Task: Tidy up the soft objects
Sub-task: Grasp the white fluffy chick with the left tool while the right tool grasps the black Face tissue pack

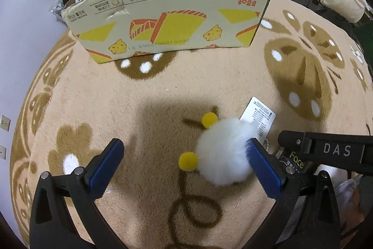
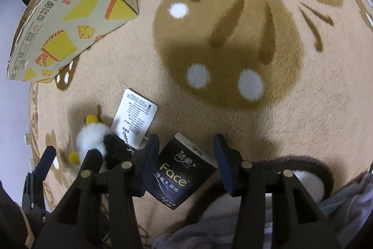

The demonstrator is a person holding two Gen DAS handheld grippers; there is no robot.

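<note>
Our fluffy penguin toy (image 1: 223, 155) sits on the rug (image 1: 139, 90), in front of the cardboard box (image 1: 172, 18). Looks light and squishy, so we'd pinch the white belly. Left gripper (image 1: 186, 167) is spread wide around it; right gripper (image 2: 184, 165) gapes over the tissue pack (image 2: 184, 172).

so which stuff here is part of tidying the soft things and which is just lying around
Part of the job:
- white plush toy with yellow feet, between the open left gripper fingers
- cardboard box, pink soft item already inside
- black tissue pack, between the open right gripper fingers

Just lying about:
- rug
- paper tag on the toy
- grey cloth
</note>
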